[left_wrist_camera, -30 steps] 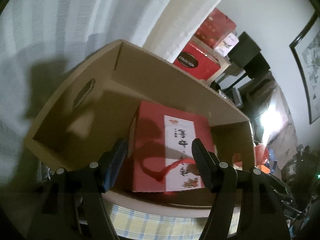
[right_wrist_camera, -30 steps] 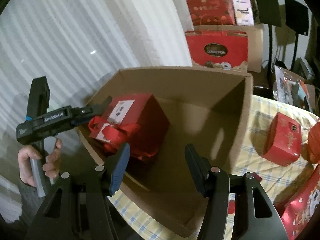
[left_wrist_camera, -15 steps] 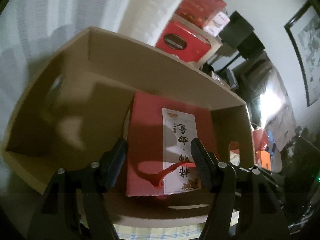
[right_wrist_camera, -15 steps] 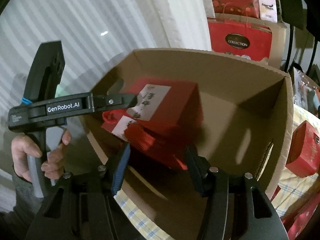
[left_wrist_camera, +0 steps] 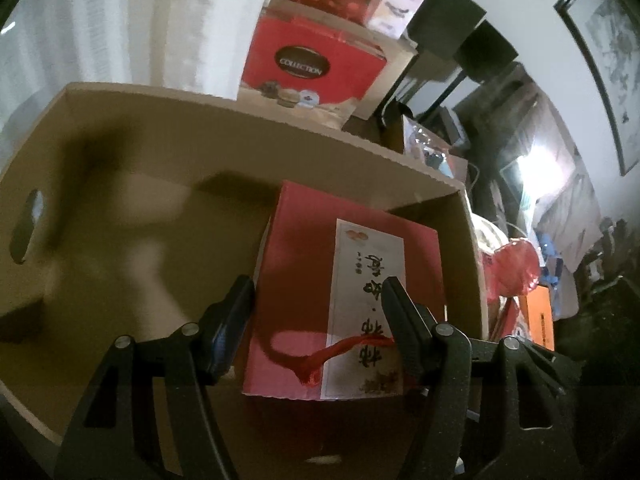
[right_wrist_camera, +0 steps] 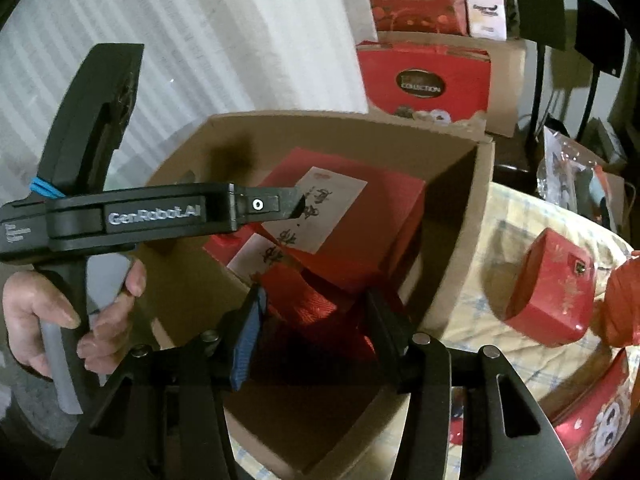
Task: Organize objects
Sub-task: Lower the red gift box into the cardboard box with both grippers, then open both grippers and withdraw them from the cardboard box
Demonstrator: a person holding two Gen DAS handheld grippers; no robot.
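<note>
A red gift box (left_wrist_camera: 304, 280) with a white label and a red cord lies inside the open cardboard box (left_wrist_camera: 120, 168), against its right wall. My left gripper (left_wrist_camera: 318, 320) is open, its fingers either side of the gift box's near end. In the right wrist view the gift box (right_wrist_camera: 360, 216) sits in the cardboard box (right_wrist_camera: 472, 216), with the left gripper (right_wrist_camera: 296, 204) reaching over it from the left. My right gripper (right_wrist_camera: 316, 328) is open and empty, low over the box's near side.
A small red box (right_wrist_camera: 552, 284) and a red tin (right_wrist_camera: 592, 424) lie on the checked tablecloth (right_wrist_camera: 500, 224) to the right. Red "Collection" gift boxes (right_wrist_camera: 424, 80) are stacked behind. White curtain on the left.
The red gift box has gone deeper into the cardboard box and to its right wall. Both grippers have moved closer over the box. The right gripper swung right.
</note>
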